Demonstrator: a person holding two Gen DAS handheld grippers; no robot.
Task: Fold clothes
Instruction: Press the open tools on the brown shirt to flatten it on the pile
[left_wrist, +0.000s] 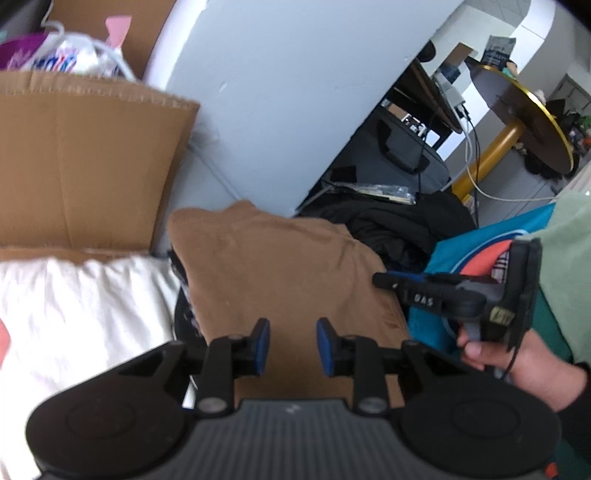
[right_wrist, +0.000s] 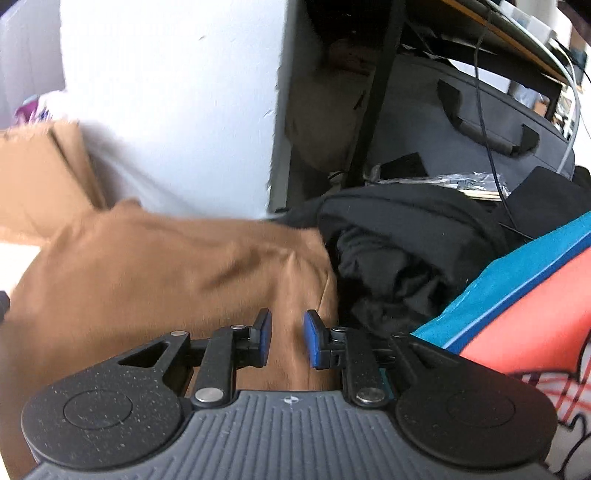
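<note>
Two matching hand-held grippers, one per hand. The left gripper (left_wrist: 291, 345) has a grey ribbed body flanked by two round black discs, black linkage arms pinned with silver screws, and black fingers (left_wrist: 258, 345) faced with blue pads. The right gripper (right_wrist: 288, 341) is built the same, its black discs finely speckled, with a small round mark on the ribbed grey plate. From the left camera, its side shows white letters on black. The person's right hand (left_wrist: 517, 354) emerges from a dark sleeve (left_wrist: 576, 402); a thin black cord loops beside it.

Brown garment (right_wrist: 155, 273) motion-blurred, near edge hidden behind right tool (right_wrist: 287, 341); cardboard (right_wrist: 33, 177) smeared.
</note>
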